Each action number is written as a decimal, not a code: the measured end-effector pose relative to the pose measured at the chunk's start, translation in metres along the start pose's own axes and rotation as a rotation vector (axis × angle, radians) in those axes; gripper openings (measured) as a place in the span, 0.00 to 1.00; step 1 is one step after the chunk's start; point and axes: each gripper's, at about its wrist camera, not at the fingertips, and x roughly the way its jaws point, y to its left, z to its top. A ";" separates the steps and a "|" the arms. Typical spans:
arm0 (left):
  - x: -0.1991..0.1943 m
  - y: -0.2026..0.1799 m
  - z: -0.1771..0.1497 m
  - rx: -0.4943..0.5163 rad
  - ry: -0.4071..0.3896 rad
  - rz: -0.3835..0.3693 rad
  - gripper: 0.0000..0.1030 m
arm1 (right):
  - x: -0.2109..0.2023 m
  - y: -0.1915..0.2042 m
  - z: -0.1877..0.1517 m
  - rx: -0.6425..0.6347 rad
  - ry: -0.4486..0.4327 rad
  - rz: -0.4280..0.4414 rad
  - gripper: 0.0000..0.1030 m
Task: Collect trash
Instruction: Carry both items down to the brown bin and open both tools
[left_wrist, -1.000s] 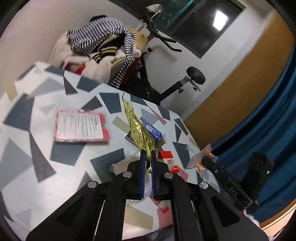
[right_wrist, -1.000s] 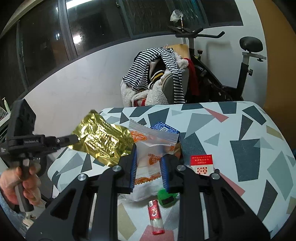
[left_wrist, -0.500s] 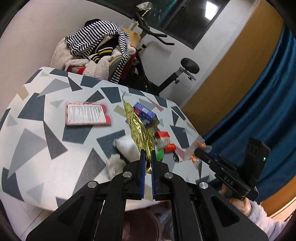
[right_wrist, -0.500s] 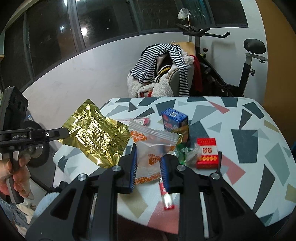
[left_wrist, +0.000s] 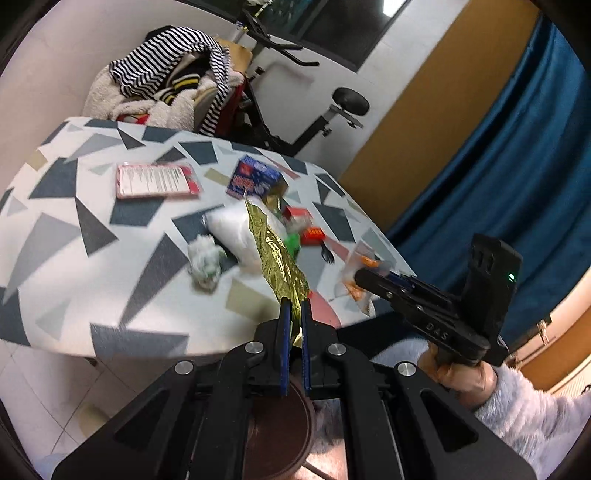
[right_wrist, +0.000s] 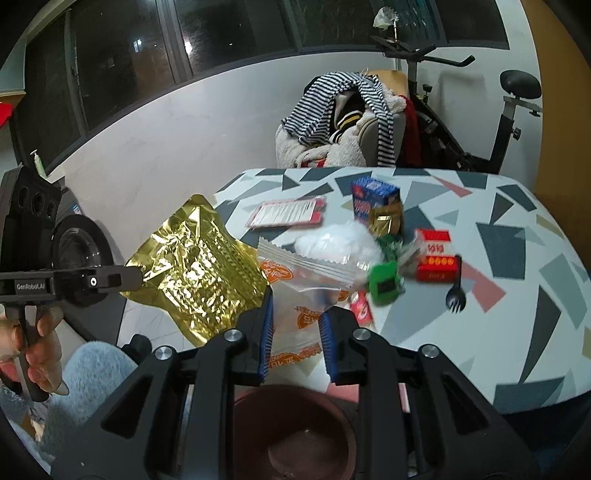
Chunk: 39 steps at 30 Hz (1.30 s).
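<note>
Both tongs now back past tabletop (right_wrist: 517, 354) edge | left tongs (left_wrist: 294, 314) pinch gold wrapper (left_wrist: 275, 254); right tongs (right_wrist: 297, 325) hold clear bag (right_wrist: 306, 291) | brown bin (right_wrist: 295, 435) below

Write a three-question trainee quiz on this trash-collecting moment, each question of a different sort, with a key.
1. True or false: the left gripper is shut on the gold foil wrapper.
2. What does the right gripper hold? A) the black spork B) a clear plastic bag with orange print C) the blue box
3. Fill in: below both grippers, off the table's edge, sits a dark brown round ____.

Key
1. True: the foil is pinched between its blue pads.
2. B: the clear plastic bag; the black spork and the blue box lie on the patterned table.
3. Bin, as far as its rim shows.
</note>
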 end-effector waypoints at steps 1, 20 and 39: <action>0.000 0.000 -0.006 0.004 0.007 -0.008 0.05 | 0.001 0.000 -0.002 0.003 0.004 0.003 0.25; 0.089 0.028 -0.121 -0.012 0.328 0.003 0.06 | 0.034 0.005 -0.077 0.028 0.127 0.057 0.25; 0.134 0.042 -0.134 0.010 0.369 0.130 0.55 | 0.069 0.003 -0.100 0.074 0.240 0.060 0.25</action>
